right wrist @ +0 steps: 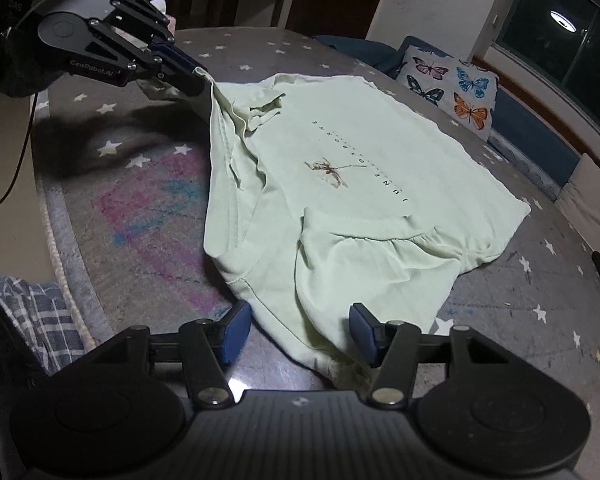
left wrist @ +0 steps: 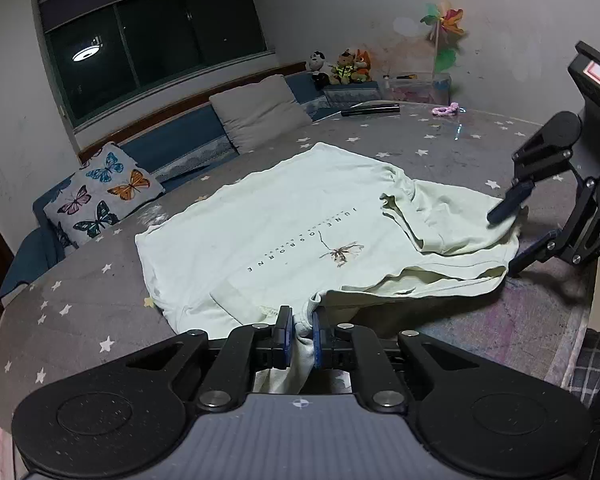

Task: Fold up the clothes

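A pale green T-shirt [left wrist: 284, 224] with a flower print and dark lettering lies spread on a grey star-patterned cover [left wrist: 80, 280]. At the bottom of the left wrist view, my left gripper [left wrist: 300, 328] is shut on a bunched bit of the shirt's near edge. The right wrist view shows that same left gripper [right wrist: 190, 76] at the upper left, lifting the cloth into a taut ridge. My right gripper [right wrist: 300, 332] stands open, a rumpled corner of the shirt [right wrist: 340, 208] lying loose between its blue pads [right wrist: 236, 330]. From the left wrist view, the right gripper [left wrist: 508, 236] straddles the shirt's right edge.
A butterfly cushion [left wrist: 100, 200] and a grey pillow [left wrist: 260, 112] lean on the blue bench behind. Plush toys [left wrist: 344, 66], a black bar [left wrist: 370, 110] and a pink item [left wrist: 446, 110] sit at the far edge. Plaid cloth [right wrist: 40, 320] hangs at the near edge.
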{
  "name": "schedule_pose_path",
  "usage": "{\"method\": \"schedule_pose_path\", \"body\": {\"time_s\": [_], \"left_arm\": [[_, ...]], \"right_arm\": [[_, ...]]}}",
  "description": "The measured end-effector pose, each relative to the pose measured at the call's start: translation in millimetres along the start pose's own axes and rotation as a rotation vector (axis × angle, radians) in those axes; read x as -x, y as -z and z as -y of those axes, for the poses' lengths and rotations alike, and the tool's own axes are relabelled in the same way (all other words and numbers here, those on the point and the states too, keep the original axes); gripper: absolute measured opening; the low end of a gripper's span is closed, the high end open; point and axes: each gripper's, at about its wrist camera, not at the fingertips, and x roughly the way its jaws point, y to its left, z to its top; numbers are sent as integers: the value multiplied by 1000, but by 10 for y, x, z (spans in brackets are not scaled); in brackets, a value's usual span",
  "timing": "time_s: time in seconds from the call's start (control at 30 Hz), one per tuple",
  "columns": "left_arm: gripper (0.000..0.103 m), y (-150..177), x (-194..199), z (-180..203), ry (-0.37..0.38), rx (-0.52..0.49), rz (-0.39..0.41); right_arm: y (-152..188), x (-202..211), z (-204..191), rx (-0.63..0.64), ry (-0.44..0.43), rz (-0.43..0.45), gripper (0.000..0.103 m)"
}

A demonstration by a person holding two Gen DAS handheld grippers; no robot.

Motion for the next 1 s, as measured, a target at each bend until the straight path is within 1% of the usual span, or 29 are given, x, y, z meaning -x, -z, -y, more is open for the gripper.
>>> {"method": "schedule_pose_path", "body": {"time_s": [0.07,0.1,0.17,0.2,0.23,0.27,0.3,0.4,0.43,0.47,0.5,0.53,0.6,0.67,0.87,1.0], "left_arm": [[11,15,10,14,6,-4,-5],[11,31,14,31,8,-11,-9],[11,62,21,75,10,-28,-18],[11,80,24,95,11,-35,-21],[14,98,33,118,11,-41,-24],[14,118,48,143,12,-46,-24],[15,138,62,163,13,-48,-23],[17,205,118,237,0,-62,-22],[20,225,143,261,-5,-69,-20],[28,243,168,285,-12,-76,-17],[33,262,193,308,-19,-84,-14],[42,276,215,327,-29,-94,-9],[43,300,250,355,-48,-117,0],[48,323,247,370,-58,-139,-4],[48,429,43,371,-84,-201,-55],[48,467,-18,372,-77,-238,-58]], "right_arm": [[8,6,-11,2,-3,10,45],[14,2,-27,13,4,13,34],[18,-6,-53,29,16,18,30],[16,-8,-62,33,19,19,18],[11,-19,-65,33,22,15,12],[7,-25,-61,31,26,13,12],[3,-31,-56,28,30,12,8],[-5,-29,-25,11,38,14,6],[-7,-28,-16,6,39,15,6],[-8,-34,-12,4,40,14,6],[-8,-40,-7,2,42,12,6],[-8,-47,-3,0,43,11,6],[-11,-53,-5,0,47,10,6],[-15,-50,-5,1,49,11,6],[-24,-29,0,-4,60,17,6],[-30,-15,3,-8,68,19,5]]}}
